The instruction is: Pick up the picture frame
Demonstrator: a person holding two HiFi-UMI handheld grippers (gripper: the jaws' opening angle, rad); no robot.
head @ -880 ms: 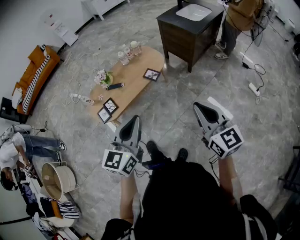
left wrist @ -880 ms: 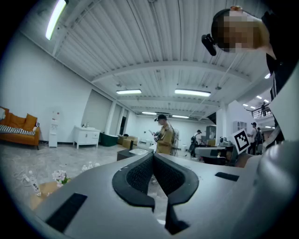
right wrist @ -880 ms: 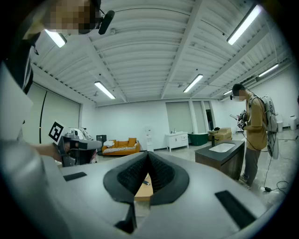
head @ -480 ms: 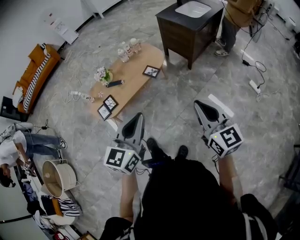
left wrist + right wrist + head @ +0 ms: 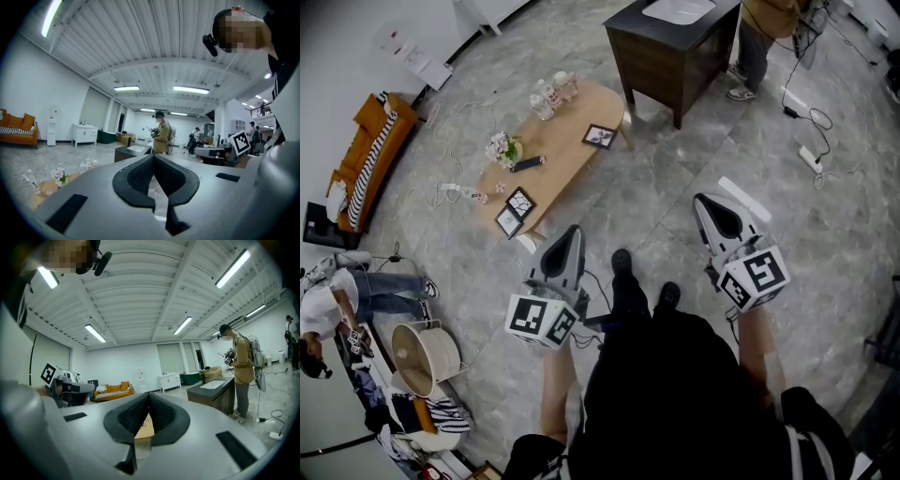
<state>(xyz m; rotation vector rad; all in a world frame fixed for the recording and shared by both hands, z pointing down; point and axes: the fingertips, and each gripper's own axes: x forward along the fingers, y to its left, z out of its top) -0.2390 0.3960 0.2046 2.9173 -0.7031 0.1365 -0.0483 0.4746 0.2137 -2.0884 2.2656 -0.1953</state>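
Open hall, white walls, strip lights overhead, grey stone-pattern floor (image 5: 675, 187). Oval wooden coffee table (image 5: 567, 141) ahead and to the left, well apart from both grippers.

On the table:
- picture frame A (image 5: 521, 203) and picture frame B (image 5: 508, 224), just beside each other at the near end.
- picture frame C (image 5: 600, 136), alone near the far right edge.
- flowers (image 5: 504, 148) and a dark remote (image 5: 528, 165) around the middle.
- bottles (image 5: 551, 92) clustered at the far end.

Flat or propped for the three frames: not resolvable from the head view.

Beyond the table, dark cabinet (image 5: 656, 66) with a white basin (image 5: 680, 9) on top. Person in tan top (image 5: 764, 23) standing just beside it. Orange sofa (image 5: 370, 150) along the left wall. Power strip (image 5: 811, 155) and loose cables on the floor at right.

Left gripper (image 5: 572, 231): jaws pressed together tip to tip, nothing between them. Hangs over bare floor, nearest to frames A and B but touching neither.

Right gripper (image 5: 705, 199): jaws likewise closed, empty. Over bare floor, further from the table than the left one.

Both held about level, noses pointing forward. Dark shoes (image 5: 621, 262) on the floor between the two.
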